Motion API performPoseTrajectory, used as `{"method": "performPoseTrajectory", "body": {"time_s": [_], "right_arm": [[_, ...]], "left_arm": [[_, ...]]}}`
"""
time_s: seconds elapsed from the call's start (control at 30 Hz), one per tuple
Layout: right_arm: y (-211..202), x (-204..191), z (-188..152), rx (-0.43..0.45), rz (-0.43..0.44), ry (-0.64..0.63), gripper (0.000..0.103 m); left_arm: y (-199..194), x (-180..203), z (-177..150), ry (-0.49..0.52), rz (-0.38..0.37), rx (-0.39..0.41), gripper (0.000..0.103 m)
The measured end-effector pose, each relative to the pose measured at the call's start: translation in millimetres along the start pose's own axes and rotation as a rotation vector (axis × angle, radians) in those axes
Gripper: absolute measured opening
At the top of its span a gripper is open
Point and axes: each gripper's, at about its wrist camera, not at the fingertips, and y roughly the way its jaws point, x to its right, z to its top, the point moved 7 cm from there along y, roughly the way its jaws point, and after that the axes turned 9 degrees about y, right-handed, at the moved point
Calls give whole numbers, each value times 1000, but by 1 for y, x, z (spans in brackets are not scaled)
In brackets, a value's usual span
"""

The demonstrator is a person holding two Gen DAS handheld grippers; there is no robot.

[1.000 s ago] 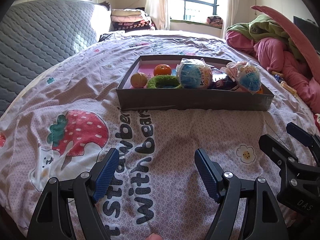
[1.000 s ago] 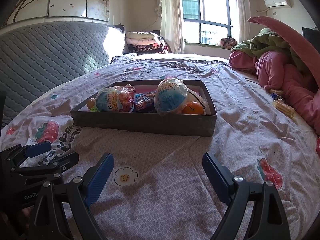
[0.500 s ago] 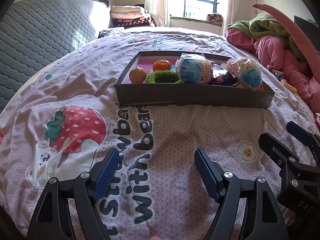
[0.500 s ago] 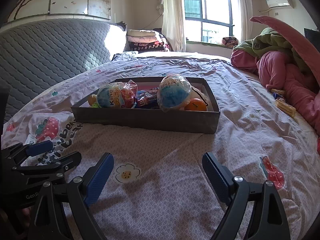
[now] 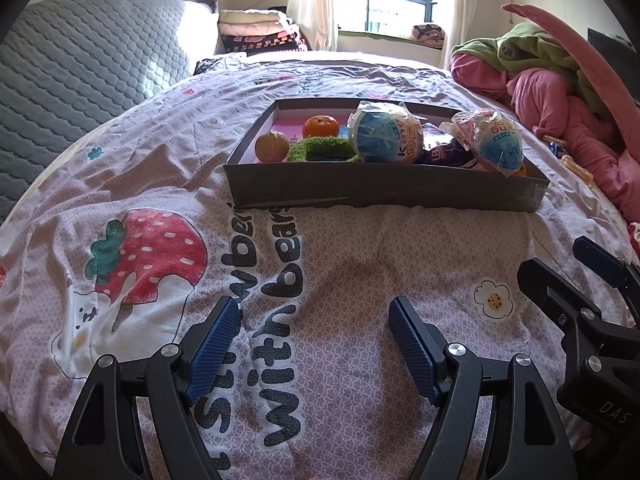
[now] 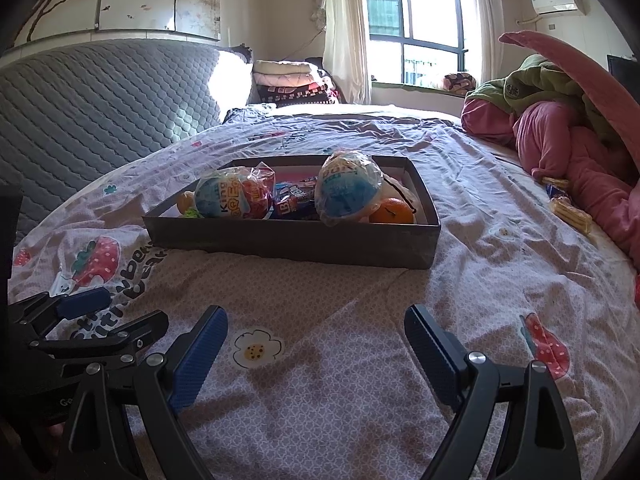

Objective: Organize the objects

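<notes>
- The left gripper (image 5: pixel 314 320) has its jaws wide apart and holds nothing; it hangs above the printed bedsheet (image 5: pixel 360 248).
- The right gripper (image 6: pixel 316 334) is also spread wide and without load, just beside the left one.
- The grey tray (image 5: pixel 384 192) lies on the bedsheet ahead of both grippers, well apart from them.
- In the tray are two wrapped egg toys (image 5: pixel 386 134), an orange (image 5: pixel 320 126) and a green ring (image 5: pixel 324 150).
</notes>
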Motion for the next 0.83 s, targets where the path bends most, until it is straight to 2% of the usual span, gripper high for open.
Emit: {"method": "performPoseTrajectory", "body": {"time_s": [0.83], "right_arm": [[0,-3,1,0,7,4,90]], "left_arm": [[2,0,-1,1,-7,-6,79]]}}
